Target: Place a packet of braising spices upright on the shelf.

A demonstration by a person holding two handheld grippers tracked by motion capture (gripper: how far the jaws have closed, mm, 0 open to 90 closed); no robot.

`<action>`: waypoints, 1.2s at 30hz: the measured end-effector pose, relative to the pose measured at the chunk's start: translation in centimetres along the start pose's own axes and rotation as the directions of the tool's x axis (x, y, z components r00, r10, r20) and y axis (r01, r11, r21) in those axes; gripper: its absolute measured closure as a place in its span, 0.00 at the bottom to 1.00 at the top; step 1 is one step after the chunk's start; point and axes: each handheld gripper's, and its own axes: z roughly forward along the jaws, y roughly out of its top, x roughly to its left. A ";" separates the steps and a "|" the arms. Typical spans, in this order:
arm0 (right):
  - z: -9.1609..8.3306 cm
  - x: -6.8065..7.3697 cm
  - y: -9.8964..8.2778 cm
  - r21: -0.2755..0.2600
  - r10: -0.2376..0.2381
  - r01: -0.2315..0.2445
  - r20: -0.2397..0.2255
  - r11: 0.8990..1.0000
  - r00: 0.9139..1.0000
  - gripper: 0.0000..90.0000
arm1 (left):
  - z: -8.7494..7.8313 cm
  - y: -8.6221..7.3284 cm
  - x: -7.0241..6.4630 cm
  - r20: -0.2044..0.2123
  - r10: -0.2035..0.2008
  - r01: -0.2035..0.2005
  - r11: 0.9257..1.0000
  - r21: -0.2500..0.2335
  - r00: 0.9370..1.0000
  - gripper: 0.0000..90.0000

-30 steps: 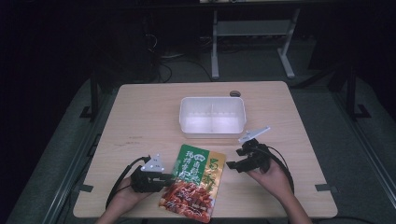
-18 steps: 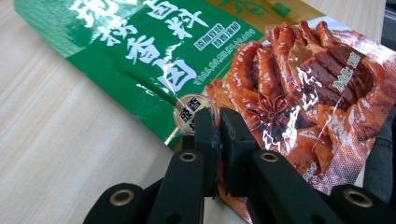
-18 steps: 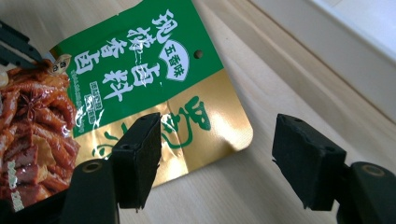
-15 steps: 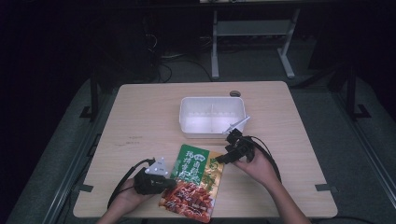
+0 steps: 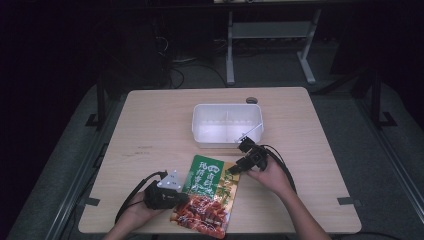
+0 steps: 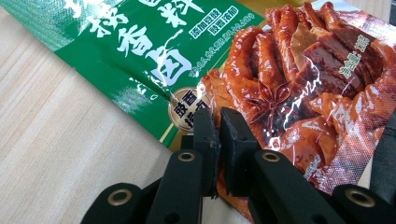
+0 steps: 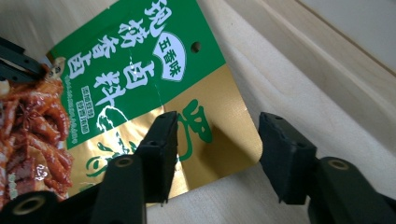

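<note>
Left gripper view, glossy green-and-red pouch (image 6: 261,70), left fingers (image 6: 205,135) clamped, right fingers (image 7: 159,149) apart, closing.

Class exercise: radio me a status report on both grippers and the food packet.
Left gripper shut on packet edge. Right gripper open, jaws just closing astride packet's gold corner. White tub behind, nothing in the way.

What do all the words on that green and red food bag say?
All on the seasoning packet:
"五香味", in the small badge at its top.
"卤料", large white characters on the green; the other large characters beside them are too warped to be sure of.
Small white print under the big characters: too small to read.
Round gold seal near the left gripper: blurred.
</note>
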 end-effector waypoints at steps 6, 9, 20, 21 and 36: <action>-0.8 -0.3 -0.1 -0.036 0.033 -0.035 -0.061 0.999 0.998 0.62 | 0.0 0.0 0.0 -0.001 -0.005 0.005 1.000 0.000 1.000 0.93; -1.3 0.1 -0.1 -0.054 0.022 -0.027 -0.091 0.998 0.996 0.65 | 0.0 0.0 0.1 -0.003 -0.006 0.006 1.000 0.001 1.000 0.92; -1.1 1.9 0.7 -0.017 -0.038 0.036 -0.137 0.999 0.990 0.70 | 0.0 0.0 0.1 -0.008 -0.006 0.006 1.000 0.003 1.000 0.91; -1.0 1.9 0.8 -0.007 -0.039 0.038 -0.129 0.999 0.991 0.70 | 0.0 0.0 0.1 -0.008 -0.006 0.006 1.000 0.003 1.000 0.91; 2.1 1.8 1.8 0.126 -0.033 0.053 -0.152 0.991 0.988 0.77 | 0.0 0.0 0.0 -0.014 -0.004 0.004 1.000 0.003 1.000 0.90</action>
